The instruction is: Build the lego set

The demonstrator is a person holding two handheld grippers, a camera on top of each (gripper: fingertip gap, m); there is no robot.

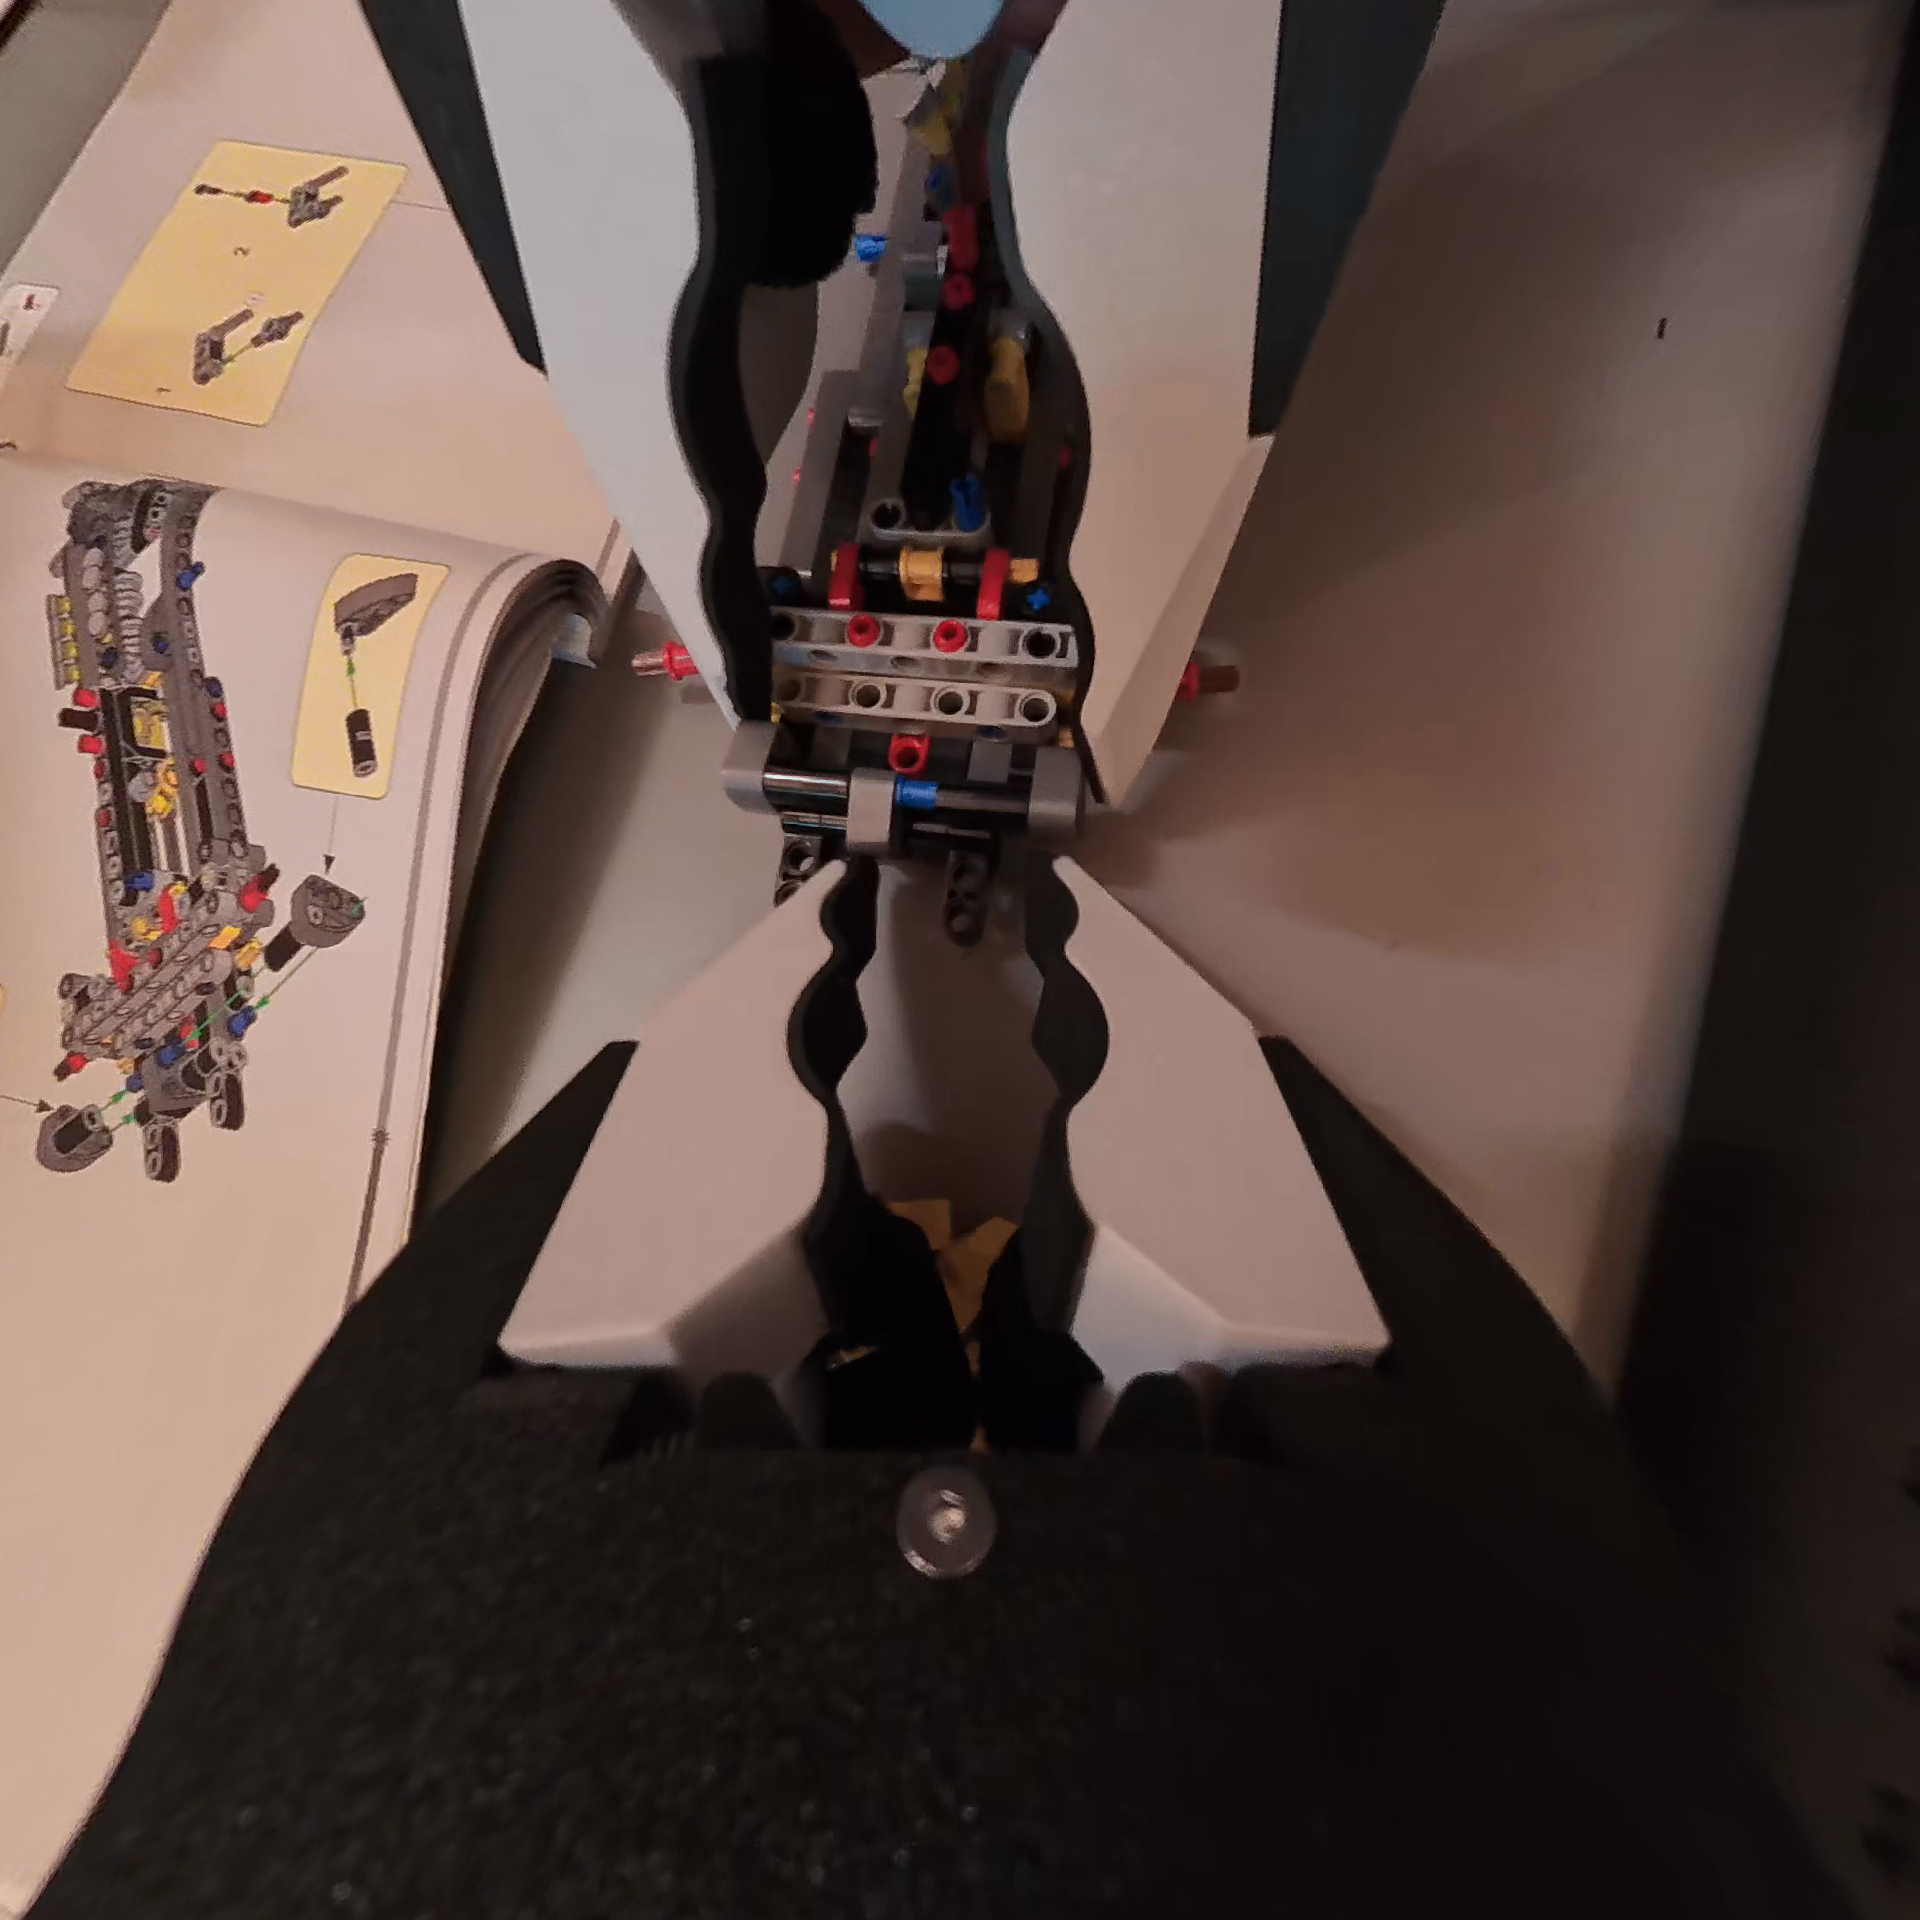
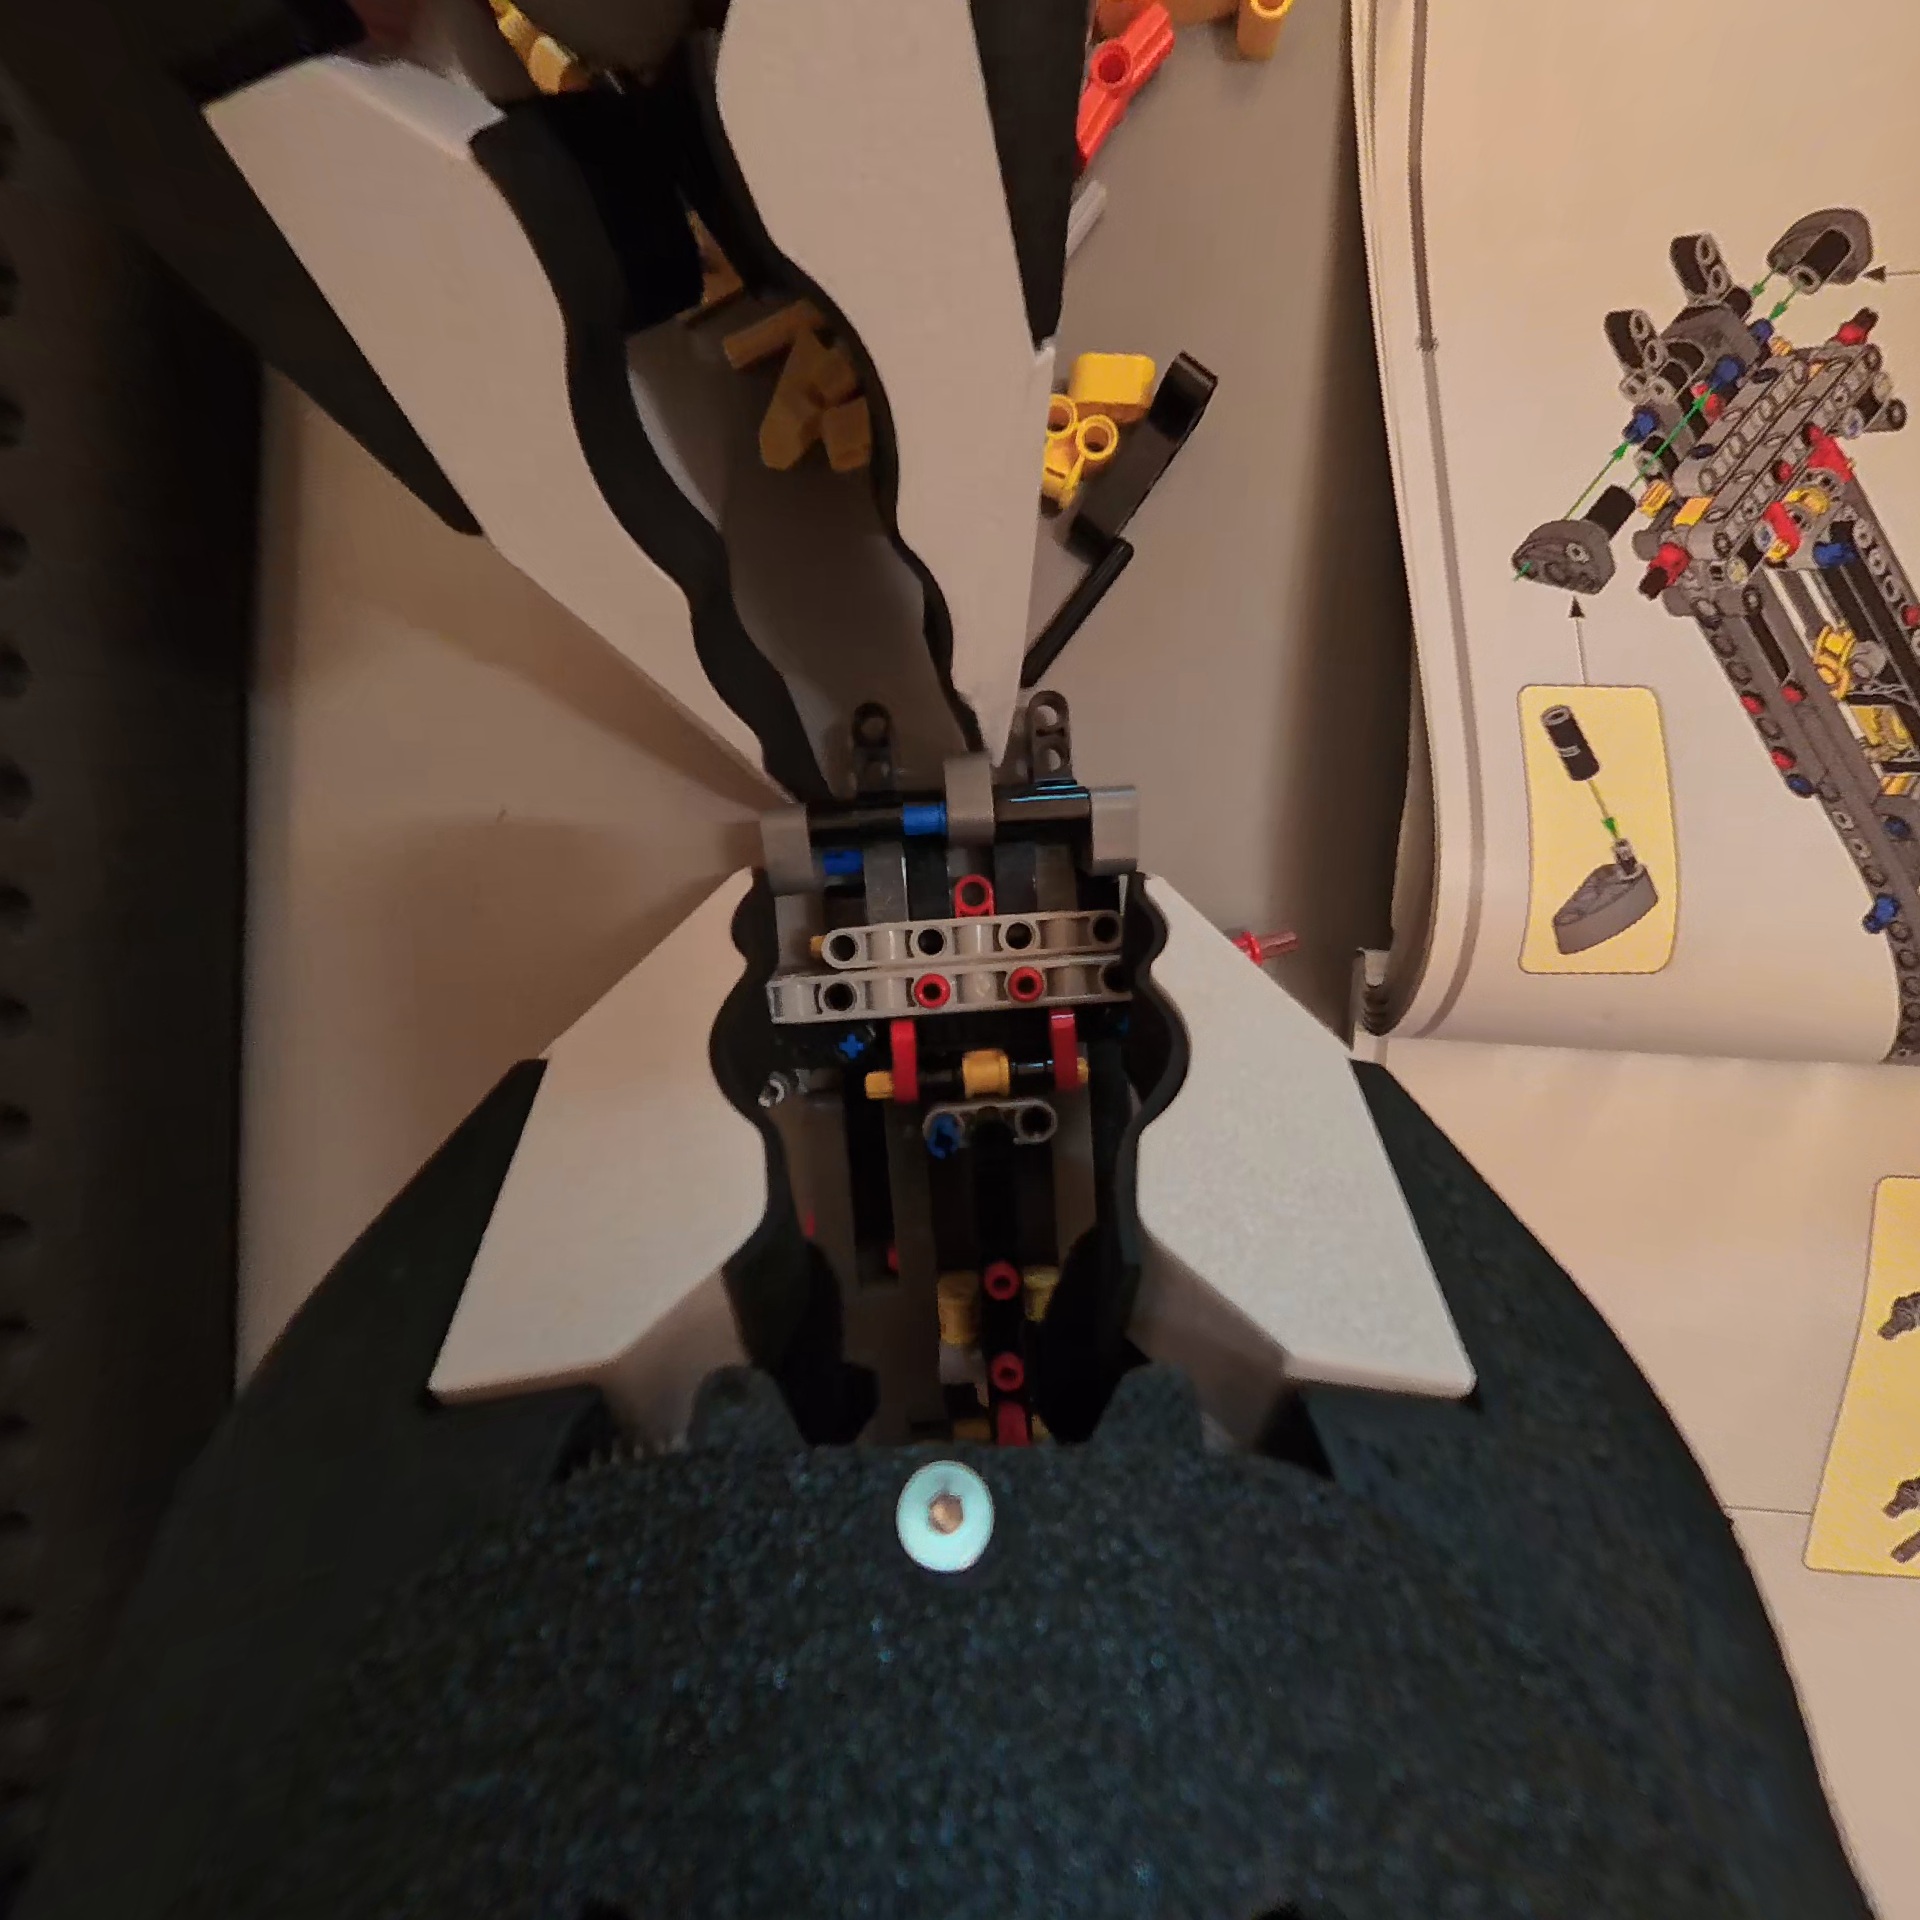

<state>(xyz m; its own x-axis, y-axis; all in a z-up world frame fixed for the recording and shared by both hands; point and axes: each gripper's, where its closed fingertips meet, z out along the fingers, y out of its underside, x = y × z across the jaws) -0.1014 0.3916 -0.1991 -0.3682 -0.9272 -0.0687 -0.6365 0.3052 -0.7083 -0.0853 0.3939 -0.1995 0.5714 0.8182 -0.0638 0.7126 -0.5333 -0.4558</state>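
A long grey and black lego assembly [image 2: 951, 966] with red, blue and yellow pins lies lengthwise between my right gripper's [image 2: 951, 894] white fingers. The gripper is shut on its sides. In the left wrist view the same assembly [image 1: 920, 675] comes from the top, held by the right gripper [image 1: 914, 727]. My left gripper [image 1: 945, 868] faces it end-on, with its jaws apart. Its fingertips [image 1: 831, 883] are at the assembly's end crossbar. A thin dark connector [image 1: 966, 894] sticks out between them and neither pad touches it. The left gripper also shows in the right wrist view [image 2: 888, 774].
An open instruction booklet [image 1: 208, 779] lies on the pale table, also visible in the right wrist view [image 2: 1662, 520]. Loose yellow pieces [image 2: 1096, 416], a black beam [image 2: 1153, 457] and orange pieces [image 2: 1122, 73] lie beyond the grippers. A dark ribbed edge [image 2: 104, 831] borders the table. My two grippers' fingertips are within a few centimetres of each other.
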